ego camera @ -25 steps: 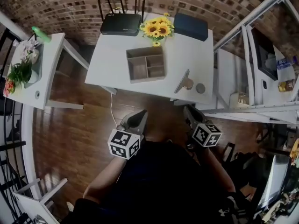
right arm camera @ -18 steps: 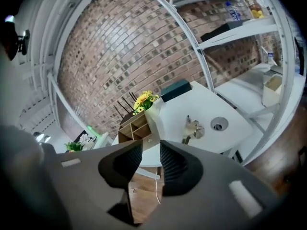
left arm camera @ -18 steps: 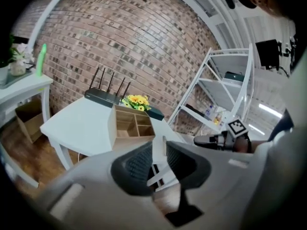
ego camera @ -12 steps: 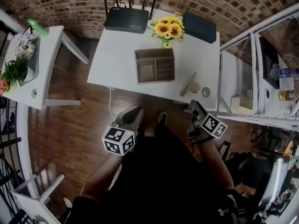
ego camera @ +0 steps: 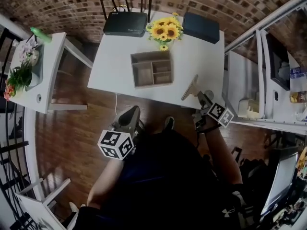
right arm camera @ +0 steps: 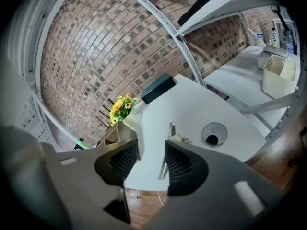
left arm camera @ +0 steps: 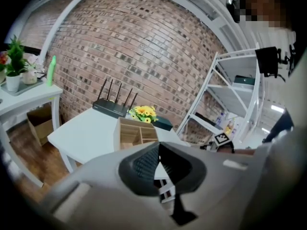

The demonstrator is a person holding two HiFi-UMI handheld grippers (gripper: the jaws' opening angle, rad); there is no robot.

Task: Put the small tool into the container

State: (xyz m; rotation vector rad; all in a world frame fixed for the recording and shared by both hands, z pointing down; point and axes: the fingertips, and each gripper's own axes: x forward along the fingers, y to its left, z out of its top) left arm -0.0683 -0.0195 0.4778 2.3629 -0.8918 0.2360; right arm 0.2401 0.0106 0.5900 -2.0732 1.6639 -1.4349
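The small tool point(ego camera: 190, 87), a flat metal blade on a pale handle, lies on the white table point(ego camera: 115, 56) near its front right corner. The container is a wooden box with compartments point(ego camera: 152, 69) at the table's middle. My right gripper point(ego camera: 204, 98) is at the table's front edge just right of the tool. In the right gripper view its jaws point(right arm camera: 151, 145) are opening with nothing between them, and the tool point(right arm camera: 168, 147) lies just beyond the right pad. My left gripper point(ego camera: 128, 118) hangs over the floor in front of the table, its jaws point(left arm camera: 159, 144) shut and empty.
A black router point(ego camera: 124, 23), a pot of sunflowers point(ego camera: 164, 31) and a dark flat box point(ego camera: 200, 27) line the table's back edge. A round cable hole point(right arm camera: 212, 134) sits right of the tool. A metal shelf unit point(ego camera: 259, 61) stands at the right, a side table with plants point(ego camera: 29, 71) at the left.
My right gripper has moved forward and up to the table's front edge beside the tool. The left gripper has stayed low over the floor, drifting slightly left.
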